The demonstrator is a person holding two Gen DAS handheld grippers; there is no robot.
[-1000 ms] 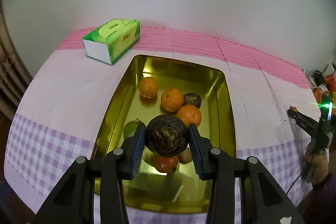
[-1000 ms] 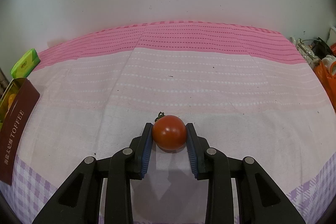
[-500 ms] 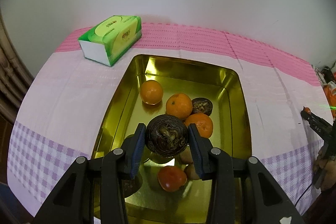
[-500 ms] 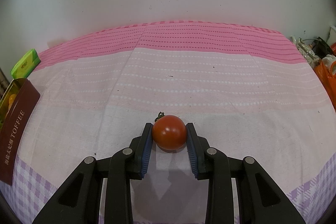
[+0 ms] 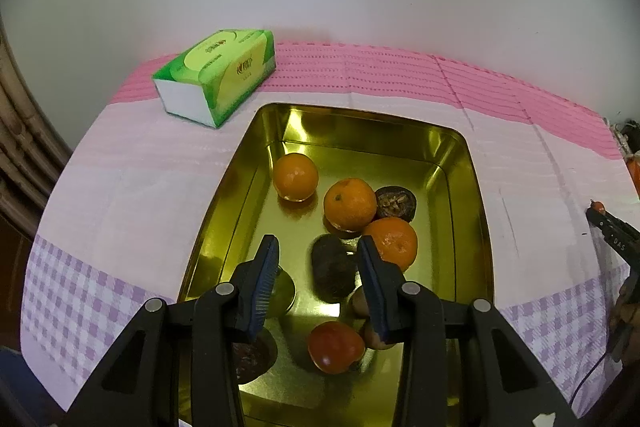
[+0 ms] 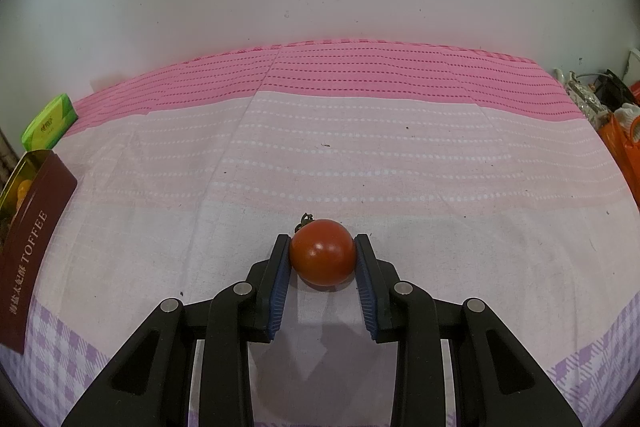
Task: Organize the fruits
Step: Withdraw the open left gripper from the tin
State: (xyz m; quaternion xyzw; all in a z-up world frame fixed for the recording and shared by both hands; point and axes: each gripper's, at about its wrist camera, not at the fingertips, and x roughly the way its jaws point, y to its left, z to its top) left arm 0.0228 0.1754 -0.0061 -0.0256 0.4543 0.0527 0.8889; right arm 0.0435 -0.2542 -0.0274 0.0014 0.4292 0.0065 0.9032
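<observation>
Gold-coloured tin tray (image 5: 472,163) sits on the pink-clothed counter (image 5: 132,187) and already holds three oranges (image 5: 349,203) plus several dark and red fruits. Step in hand, as judged: drop-off of the dark wrinkled fruit (image 5: 333,269) into the tray by the left gripper (image 5: 318,277). The fruit lies on the tray floor between the left fingers (image 5: 262,277), blurred; the fingers stand apart from it on both sides, so it is released, not grasped. The opening is only slightly wider than the fruit itself

Right gripper (image 6: 322,273): fingers clenched on a red tomato-like fruit (image 6: 322,252), pads pressed against its two sides, the fruit low over the cloth; contact with the cloth cannot be told. It is well apart from the tray, which shows at the far left edge of the right view

Next move, as judged: lift the left gripper clear without nudging the orange just beside its right finger, then carry the red fruit across to the tray
</observation>
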